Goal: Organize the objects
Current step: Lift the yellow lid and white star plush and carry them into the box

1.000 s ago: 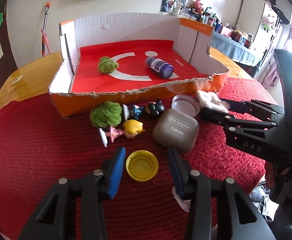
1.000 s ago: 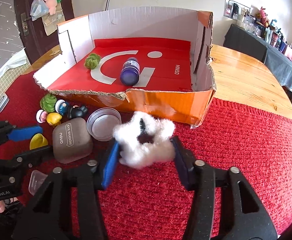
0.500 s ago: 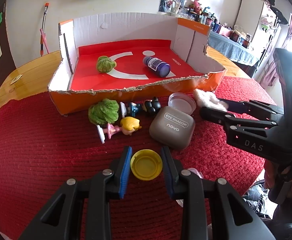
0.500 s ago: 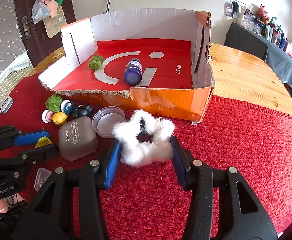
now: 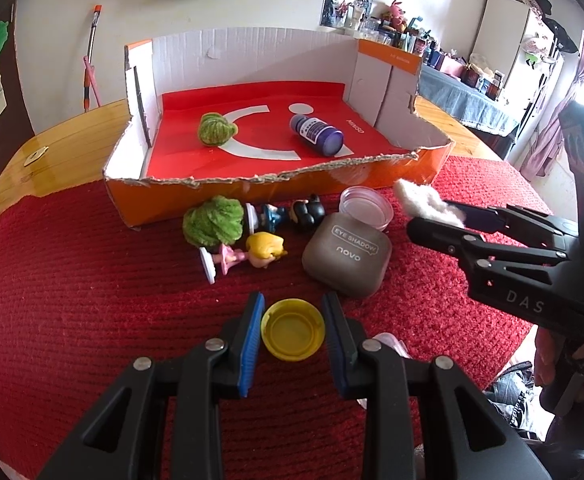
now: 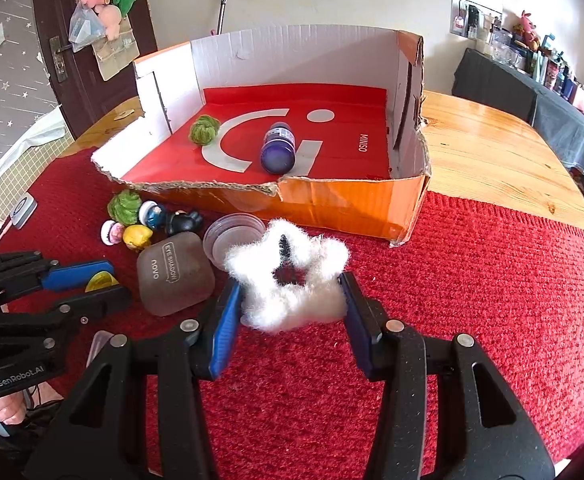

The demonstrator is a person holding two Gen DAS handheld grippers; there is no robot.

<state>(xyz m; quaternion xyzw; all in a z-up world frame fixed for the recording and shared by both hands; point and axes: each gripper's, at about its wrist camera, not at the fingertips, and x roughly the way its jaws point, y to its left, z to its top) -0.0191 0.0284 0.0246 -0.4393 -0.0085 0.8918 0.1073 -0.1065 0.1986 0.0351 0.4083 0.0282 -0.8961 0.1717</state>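
My left gripper (image 5: 293, 310) is shut on a yellow cap (image 5: 293, 336) that lies open side up on the red mat, one blue pad against each side of it. My right gripper (image 6: 290, 285) is shut on a white fluffy star-shaped tuft (image 6: 292, 300), held just above the mat in front of the cardboard box (image 6: 344, 204). In the left wrist view the right gripper (image 5: 438, 216) comes in from the right with the white tuft (image 5: 420, 200) at its tips. The right wrist view has the left gripper (image 6: 88, 286) at the left, the yellow cap (image 6: 101, 280) between its fingers.
Inside the box lie a green pompom (image 5: 216, 129) and a purple bottle (image 5: 316, 135). On the mat in front are another green pompom (image 5: 214, 226), three small figurines (image 5: 266, 246), a brown eye-shadow case (image 5: 348, 258) and a clear round lid (image 5: 366, 208). Bare wooden table (image 6: 492, 148) lies right of the box.
The left jaws have closed from wide apart onto the yellow cap. The right gripper has kept its hold on the white tuft and barely shifted.
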